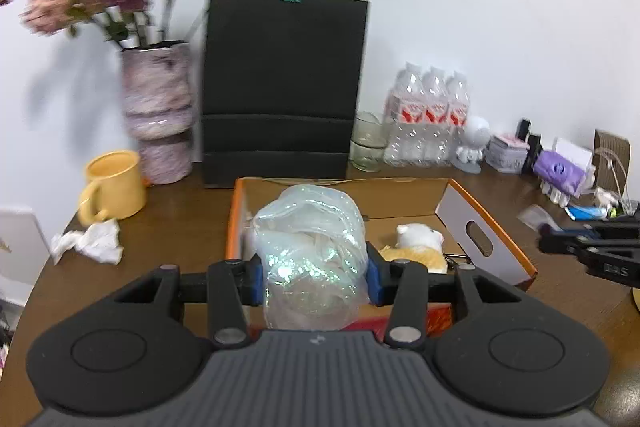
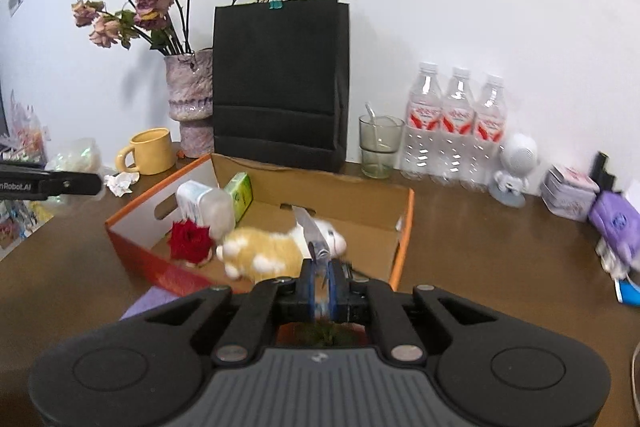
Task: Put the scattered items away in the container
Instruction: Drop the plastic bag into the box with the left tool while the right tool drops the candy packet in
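Note:
My left gripper (image 1: 316, 269) is shut on a crumpled, iridescent clear plastic bag (image 1: 312, 251), its blue pads pressing on both sides. Behind it stands the orange cardboard box (image 1: 492, 231), which holds a yellow-and-white plush toy (image 1: 418, 247). In the right wrist view my right gripper (image 2: 320, 267) is shut on a thin clear plastic packet (image 2: 308, 227) that sticks up from its pads, just in front of the box (image 2: 404, 227). The box contains the plush toy (image 2: 272, 247), a red rose (image 2: 190, 241), a green tissue pack (image 2: 240, 193) and a clear tub (image 2: 204, 205).
A crumpled tissue (image 1: 90, 241) and a yellow mug (image 1: 114, 187) lie left of the box on the brown table (image 2: 500, 255). Behind stand a vase of dried flowers (image 1: 158, 115), a black paper bag (image 1: 280, 87), a glass (image 2: 378, 147), water bottles (image 2: 456, 131), a white figurine (image 2: 514, 167) and small packs at right.

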A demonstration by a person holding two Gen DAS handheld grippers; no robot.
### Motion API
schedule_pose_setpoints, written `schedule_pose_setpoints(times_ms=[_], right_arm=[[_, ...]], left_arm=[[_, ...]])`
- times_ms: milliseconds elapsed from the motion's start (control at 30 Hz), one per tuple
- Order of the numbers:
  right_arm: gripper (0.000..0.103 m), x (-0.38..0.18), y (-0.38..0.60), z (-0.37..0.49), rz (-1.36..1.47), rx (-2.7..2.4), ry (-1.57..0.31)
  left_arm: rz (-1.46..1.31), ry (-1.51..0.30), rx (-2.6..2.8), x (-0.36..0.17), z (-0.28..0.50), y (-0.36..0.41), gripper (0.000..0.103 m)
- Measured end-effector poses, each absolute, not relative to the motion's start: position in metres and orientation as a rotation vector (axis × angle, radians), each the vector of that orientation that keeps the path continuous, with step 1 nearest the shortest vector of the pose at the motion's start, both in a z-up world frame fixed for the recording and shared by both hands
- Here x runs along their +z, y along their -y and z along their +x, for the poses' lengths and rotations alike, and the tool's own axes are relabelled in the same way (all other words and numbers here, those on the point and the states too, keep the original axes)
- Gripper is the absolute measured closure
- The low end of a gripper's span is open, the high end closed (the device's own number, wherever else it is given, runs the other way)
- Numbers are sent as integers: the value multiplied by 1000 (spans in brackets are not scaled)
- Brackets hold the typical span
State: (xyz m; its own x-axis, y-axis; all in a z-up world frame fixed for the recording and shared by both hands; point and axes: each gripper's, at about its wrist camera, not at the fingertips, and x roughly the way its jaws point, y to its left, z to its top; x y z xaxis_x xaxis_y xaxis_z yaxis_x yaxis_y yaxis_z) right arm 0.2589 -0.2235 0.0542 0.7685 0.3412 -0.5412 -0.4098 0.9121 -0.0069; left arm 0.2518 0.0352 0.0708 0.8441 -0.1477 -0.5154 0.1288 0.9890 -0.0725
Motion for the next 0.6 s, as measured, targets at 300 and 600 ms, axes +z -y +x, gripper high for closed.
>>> schedule_pose_setpoints(times_ms=[300,600], right_arm=[[97,22,189,356,-191,343,-736],[97,-17,167,421,-249,268,-858]], left_arm=[[-27,-732,-149,42,357,7,58],[49,-806,-80,12,416,35,55]])
